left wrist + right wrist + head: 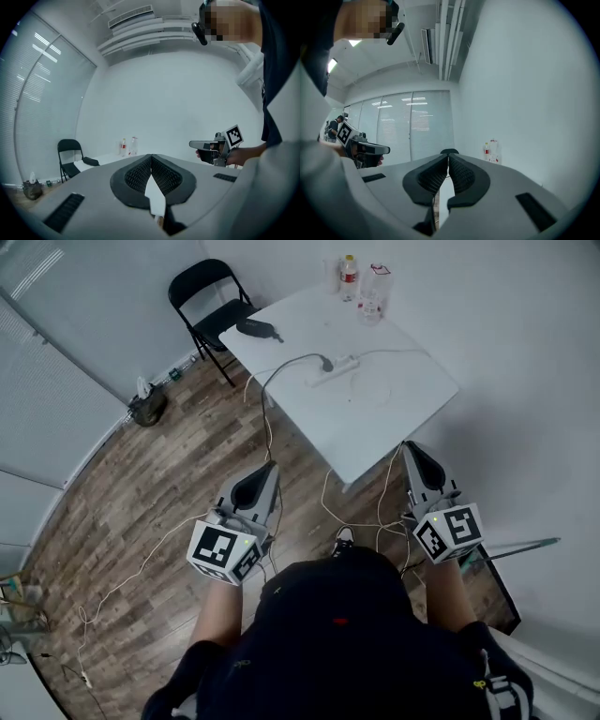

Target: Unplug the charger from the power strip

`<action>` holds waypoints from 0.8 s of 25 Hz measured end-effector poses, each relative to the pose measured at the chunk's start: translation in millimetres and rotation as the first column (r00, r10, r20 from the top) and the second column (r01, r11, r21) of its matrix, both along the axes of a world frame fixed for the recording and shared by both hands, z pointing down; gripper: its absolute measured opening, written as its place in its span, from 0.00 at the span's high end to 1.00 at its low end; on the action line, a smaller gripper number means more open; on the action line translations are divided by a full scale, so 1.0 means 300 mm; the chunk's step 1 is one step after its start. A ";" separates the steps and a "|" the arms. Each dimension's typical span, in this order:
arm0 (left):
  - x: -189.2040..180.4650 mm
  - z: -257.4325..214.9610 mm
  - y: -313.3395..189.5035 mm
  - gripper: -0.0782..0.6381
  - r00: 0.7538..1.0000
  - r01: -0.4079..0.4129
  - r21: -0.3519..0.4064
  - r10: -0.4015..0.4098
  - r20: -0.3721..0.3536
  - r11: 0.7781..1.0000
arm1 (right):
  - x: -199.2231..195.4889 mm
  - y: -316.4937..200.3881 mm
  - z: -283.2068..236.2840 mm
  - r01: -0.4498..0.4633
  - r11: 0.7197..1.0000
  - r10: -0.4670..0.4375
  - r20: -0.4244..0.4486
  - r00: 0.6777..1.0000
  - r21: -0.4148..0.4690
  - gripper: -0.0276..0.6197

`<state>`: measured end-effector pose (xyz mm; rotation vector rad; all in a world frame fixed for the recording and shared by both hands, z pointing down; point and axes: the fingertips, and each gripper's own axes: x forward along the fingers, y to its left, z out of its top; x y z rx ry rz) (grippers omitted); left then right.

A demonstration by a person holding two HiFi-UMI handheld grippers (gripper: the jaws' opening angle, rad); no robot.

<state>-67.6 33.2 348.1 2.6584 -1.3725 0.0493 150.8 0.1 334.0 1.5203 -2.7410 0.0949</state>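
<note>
In the head view a white power strip (341, 364) lies on the white table (375, 418). A black charger (327, 363) is plugged into its left end, and its dark cable curves off toward the table's left edge. Both grippers are held short of the table's near corner, well away from the strip. My left gripper (270, 469) is shut with nothing between its pads (151, 155). My right gripper (411, 448) is also shut and empty (448, 154). Each gripper shows in the other's view: the right gripper (206, 144) and the left gripper (370, 149).
Two bottles (361, 282) stand at the table's far edge and a black object (258, 329) lies at its left corner. A black folding chair (208, 301) stands beyond it. Thin white cables (141, 568) trail over the wooden floor. A wall runs close on the right.
</note>
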 end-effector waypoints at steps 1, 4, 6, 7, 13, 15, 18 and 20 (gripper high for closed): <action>0.022 -0.001 -0.036 0.86 1.000 0.006 -0.003 -0.006 0.005 1.000 | 0.021 -0.040 -0.004 0.008 1.000 -0.008 0.001 1.000 0.005 0.92; 0.099 -0.002 -0.140 0.86 1.000 0.021 -0.012 -0.021 0.012 1.000 | 0.096 -0.154 -0.005 0.020 1.000 -0.020 0.014 1.000 0.003 0.92; 0.161 -0.008 -0.190 0.86 1.000 0.017 -0.019 -0.017 0.008 1.000 | 0.144 -0.213 0.012 0.027 1.000 -0.026 0.022 0.999 -0.010 0.92; 0.190 -0.010 -0.207 0.86 1.000 0.012 -0.021 -0.012 0.007 1.000 | 0.164 -0.237 0.024 0.030 0.999 -0.030 0.024 0.999 -0.020 0.92; 0.251 0.004 -0.294 0.86 0.999 0.012 -0.038 -0.011 0.032 0.999 | 0.205 -0.348 0.081 0.047 0.997 -0.044 0.056 0.997 -0.060 0.92; 0.255 0.014 -0.324 0.86 1.000 0.004 -0.057 -0.002 0.029 0.998 | 0.194 -0.373 0.094 0.053 0.996 -0.049 0.053 0.997 -0.076 0.92; 0.252 0.041 -0.385 0.86 0.999 -0.025 -0.084 0.028 0.028 0.996 | 0.169 -0.426 0.109 0.051 0.994 -0.047 0.048 0.998 -0.096 0.92; 0.239 0.056 -0.442 0.86 0.999 -0.043 -0.087 0.045 0.023 0.995 | 0.155 -0.473 0.121 0.038 0.994 -0.034 0.038 0.999 -0.100 0.92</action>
